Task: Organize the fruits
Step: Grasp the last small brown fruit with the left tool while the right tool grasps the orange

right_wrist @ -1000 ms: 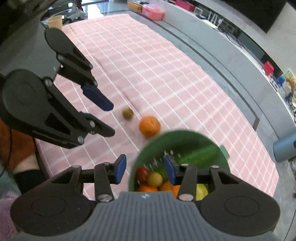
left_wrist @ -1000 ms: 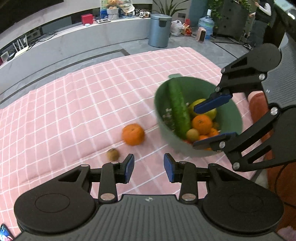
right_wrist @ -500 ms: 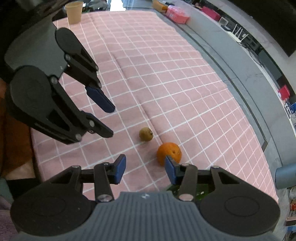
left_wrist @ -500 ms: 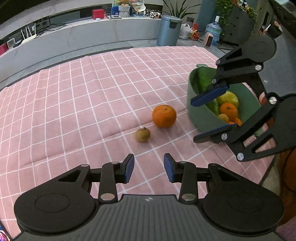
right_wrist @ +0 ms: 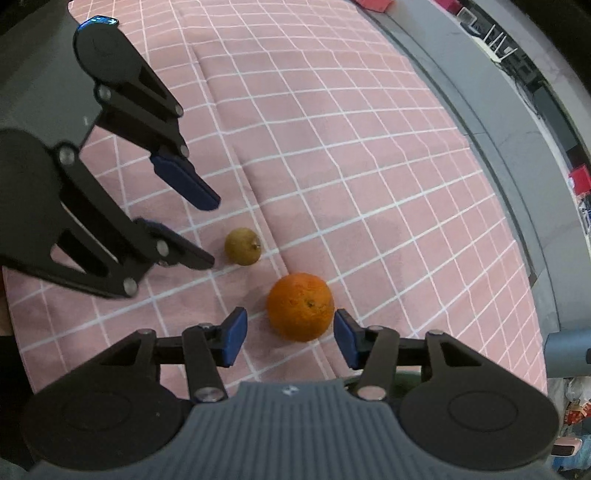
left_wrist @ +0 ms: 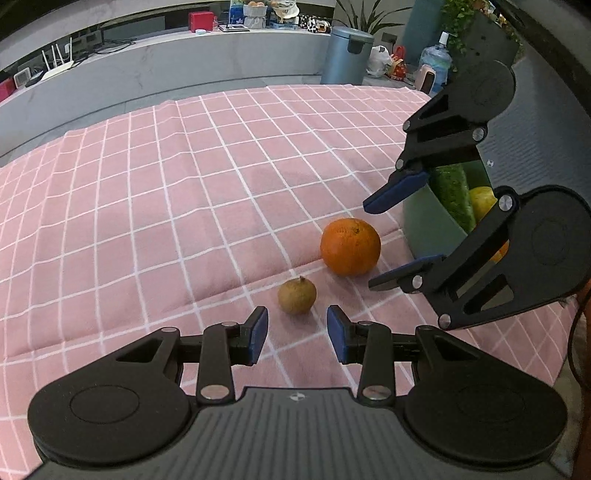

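Both the left gripper (left_wrist: pixel 297 334) and the right gripper (right_wrist: pixel 290 334) have black linkage arms, silver screws, blue pads (left_wrist: pixel 258 334) and a ribbed grey body with round black caps.

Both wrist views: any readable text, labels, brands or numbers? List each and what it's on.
No legible text in either view.
Left gripper body: a small round emblem, no words.
Right gripper body: the same small emblem, no words.
Boxes and packages on the far counter: print too small and blurred to read.
Red box: no readable label.
Orange, small brown fruit, pink checked cloth: no markings.
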`<state>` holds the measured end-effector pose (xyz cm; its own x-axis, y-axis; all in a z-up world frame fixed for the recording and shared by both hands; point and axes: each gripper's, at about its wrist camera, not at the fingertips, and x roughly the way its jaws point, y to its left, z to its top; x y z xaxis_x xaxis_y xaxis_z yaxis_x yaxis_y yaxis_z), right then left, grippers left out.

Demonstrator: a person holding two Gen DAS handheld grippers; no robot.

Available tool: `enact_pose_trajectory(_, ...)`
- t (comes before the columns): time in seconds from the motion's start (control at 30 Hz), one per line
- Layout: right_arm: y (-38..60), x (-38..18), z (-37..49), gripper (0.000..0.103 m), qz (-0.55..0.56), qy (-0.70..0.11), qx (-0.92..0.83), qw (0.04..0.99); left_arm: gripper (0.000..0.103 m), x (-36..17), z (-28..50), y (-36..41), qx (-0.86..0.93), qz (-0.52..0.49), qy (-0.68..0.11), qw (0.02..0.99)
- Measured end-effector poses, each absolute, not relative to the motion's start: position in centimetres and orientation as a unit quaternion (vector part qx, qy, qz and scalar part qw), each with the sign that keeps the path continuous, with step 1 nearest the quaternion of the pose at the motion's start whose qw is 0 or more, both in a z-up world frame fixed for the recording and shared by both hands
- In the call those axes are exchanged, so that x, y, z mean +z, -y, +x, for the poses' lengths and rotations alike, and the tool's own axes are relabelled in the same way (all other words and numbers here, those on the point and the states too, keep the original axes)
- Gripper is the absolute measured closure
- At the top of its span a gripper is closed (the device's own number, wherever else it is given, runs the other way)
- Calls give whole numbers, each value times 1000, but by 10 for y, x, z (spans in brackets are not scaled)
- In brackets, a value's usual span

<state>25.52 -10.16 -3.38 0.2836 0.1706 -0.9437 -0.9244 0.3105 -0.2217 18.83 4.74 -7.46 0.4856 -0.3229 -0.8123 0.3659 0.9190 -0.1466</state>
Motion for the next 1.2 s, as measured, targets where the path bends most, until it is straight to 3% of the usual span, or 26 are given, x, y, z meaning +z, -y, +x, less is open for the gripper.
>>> enact_pose_trajectory(0.43, 103, -51, 274, 54, -403, -466, 408, 674, 60, -87, 200, -38, -191, 29, -473, 859)
enact_pose_trajectory(0.63, 103, -55, 276, 59, -398, -471, 404, 676, 74, -87, 203, -28, -191, 56, -475, 857)
enact_pose_trajectory(1.2, 101, -25, 256, 62, -399, -450, 399, 693, 74, -55, 184, -33, -152, 56, -476, 864)
